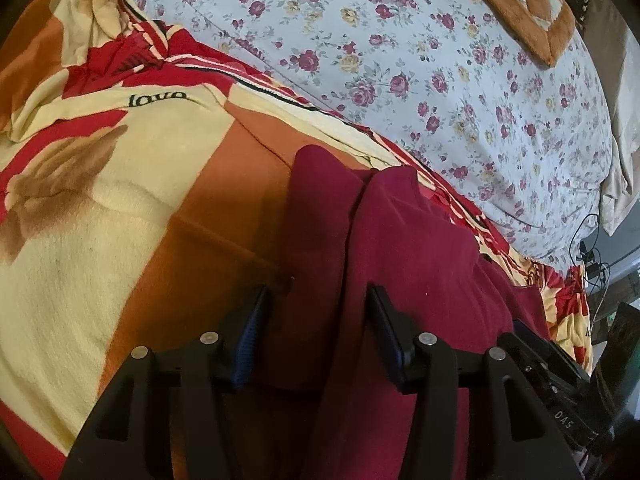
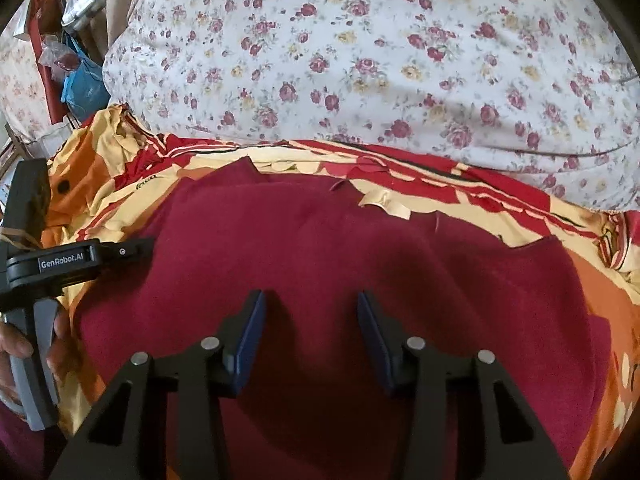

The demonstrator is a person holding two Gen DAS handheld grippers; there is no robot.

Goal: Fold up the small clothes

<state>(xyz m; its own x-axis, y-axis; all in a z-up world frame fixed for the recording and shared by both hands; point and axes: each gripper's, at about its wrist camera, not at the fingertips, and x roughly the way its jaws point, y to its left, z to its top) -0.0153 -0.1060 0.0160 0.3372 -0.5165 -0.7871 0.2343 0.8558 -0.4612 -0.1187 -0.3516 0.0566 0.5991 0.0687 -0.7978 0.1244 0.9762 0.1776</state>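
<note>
1. Cloth first: we see a dark maroon fleece garment [image 2: 320, 248] spread over a red, cream and orange patterned blanket [image 1: 120, 184] on the near part of a bed.
2. Beyond the blanket, on the far side, lies a white bedsheet printed with small purple roses [image 2: 360, 60], and an orange plush mat with a cream pattern [image 1: 516, 4] rests on it at the far edge.
3. In the left wrist view we hold the left gripper [image 1: 316, 300] over the garment's left edge, where a raised fold of maroon fabric runs between its blue-padded fingers [image 1: 250, 328]; the jaws stand partly apart and we cannot tell whether the pads press on the fold.
4. In the right wrist view the right gripper [image 2: 312, 304] hangs over the middle of the garment with its jaws apart, the cloth lying flat beneath and nothing pinched between them.
5. At the left edge of that view we see a hand [image 2: 24, 348] wrapped around the grey handle of the left gripper.
</note>
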